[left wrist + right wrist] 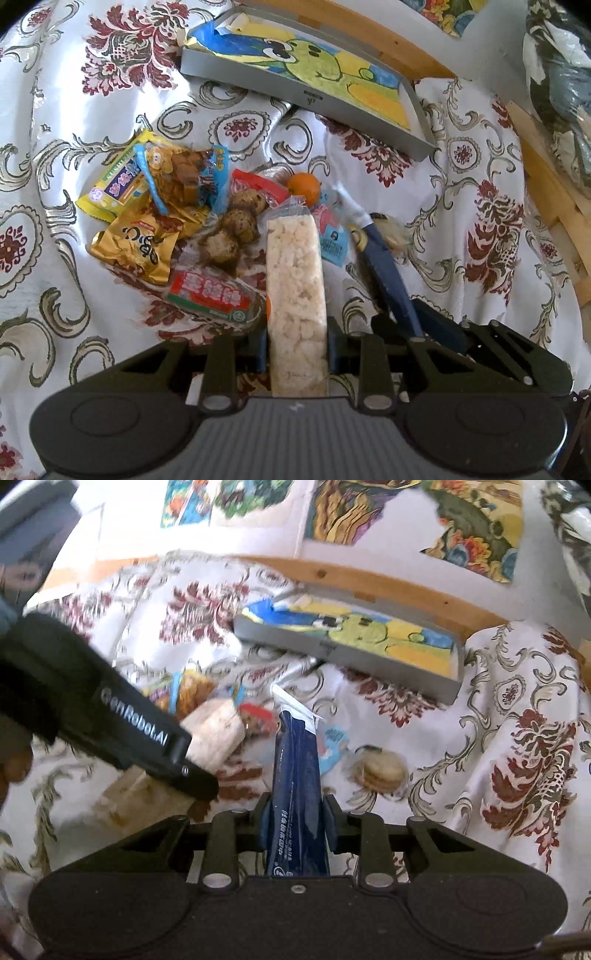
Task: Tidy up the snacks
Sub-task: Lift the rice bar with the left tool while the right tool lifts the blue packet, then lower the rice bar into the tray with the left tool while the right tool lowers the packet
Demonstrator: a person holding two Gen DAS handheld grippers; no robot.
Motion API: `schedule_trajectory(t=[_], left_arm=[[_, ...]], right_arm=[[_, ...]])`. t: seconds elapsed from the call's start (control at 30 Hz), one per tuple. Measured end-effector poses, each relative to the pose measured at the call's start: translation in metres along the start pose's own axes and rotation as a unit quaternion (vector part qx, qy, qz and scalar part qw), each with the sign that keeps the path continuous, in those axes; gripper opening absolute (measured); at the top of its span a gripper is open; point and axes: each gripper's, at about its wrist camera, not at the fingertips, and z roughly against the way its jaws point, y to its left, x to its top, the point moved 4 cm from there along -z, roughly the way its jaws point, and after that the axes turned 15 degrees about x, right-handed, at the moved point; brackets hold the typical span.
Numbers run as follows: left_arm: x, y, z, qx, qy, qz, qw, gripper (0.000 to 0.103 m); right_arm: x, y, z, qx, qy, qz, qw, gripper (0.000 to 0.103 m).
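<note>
Cloth (92, 48) lies bare beyond snack pile (192, 229) (tray (306, 96) behind).

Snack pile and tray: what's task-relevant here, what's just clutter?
Job:
- rice puff bar, in left gripper
- blue packet, in right gripper
- snack pile
- orange
- grey tray

Lying about:
- floral cloth
- wall pictures

Home room, floral tablecloth (92, 122), children's drawings (476, 528) taped on wall, wooden table edge (388, 579)
</note>
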Motion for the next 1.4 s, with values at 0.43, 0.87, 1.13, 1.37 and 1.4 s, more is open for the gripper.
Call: schedule_trajectory(t=[0.43, 0.87, 1.13, 1.37, 1.4], left_arm=[[0.033, -0.008, 0.024, 0.006, -0.055, -0.017, 0.9983, 0.032], [0.157, -0.032, 0.051, 0.017, -0.079, -0.053, 0.9953, 0.032], [0.226, -0.047, 0.012, -0.002, -0.152, -0.055, 0.9868, 0.032], [0.259, -0.049, -0.045, -0.010, -0.178, -0.032, 0.9835, 0.032], [0.261, -0.047, -0.052, -0.012, -0.179, -0.030, 0.9833, 0.032]], right_arm=[[0.026, -0.016, 0.023, 0.013, -0.089, -0.040, 0.995, 0.029], [0.086, -0.060, 0.009, -0.022, -0.165, 0.002, 0.986, 0.030], [0.144, -0.122, -0.045, -0.049, -0.173, 0.002, 0.984, 0.030], [0.166, -0.168, -0.093, -0.064, -0.155, -0.018, 0.986, 0.030], [0.167, -0.171, -0.098, -0.067, -0.151, -0.017, 0.986, 0.030]])
